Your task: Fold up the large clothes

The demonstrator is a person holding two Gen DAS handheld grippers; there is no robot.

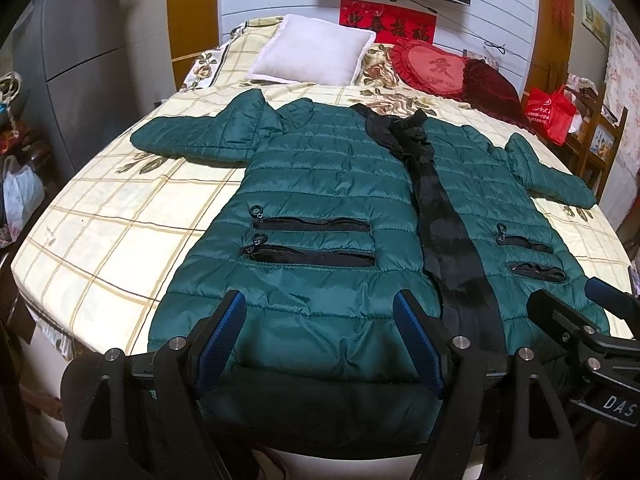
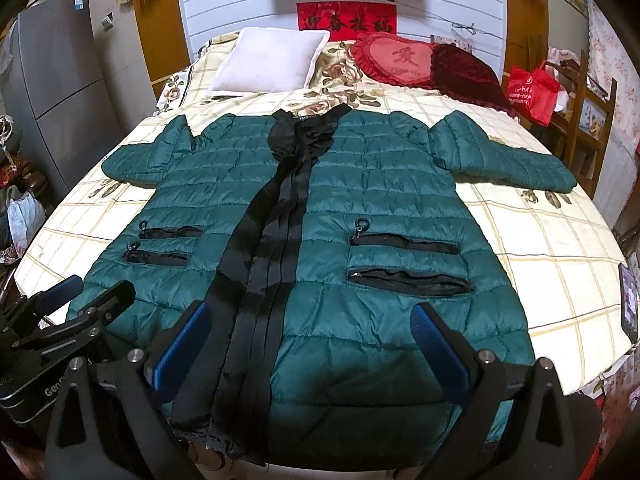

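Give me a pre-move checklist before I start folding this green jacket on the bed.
1. Green jacket spread flat, front up, black zipper placket closed: ok.
2. Both sleeves laid out to the sides, not tucked under the body: ok.
3. Left gripper open, nothing between its pads, above the hem: ok.
4. Right gripper open, nothing held, above the hem: ok.
5. Fold area on the bed free; white pillow and red heart cushion sit beyond the collar, apart from the jacket: ok.
6. Hem fully on the mattress at the near edge: cannot tell, the grippers hide it.
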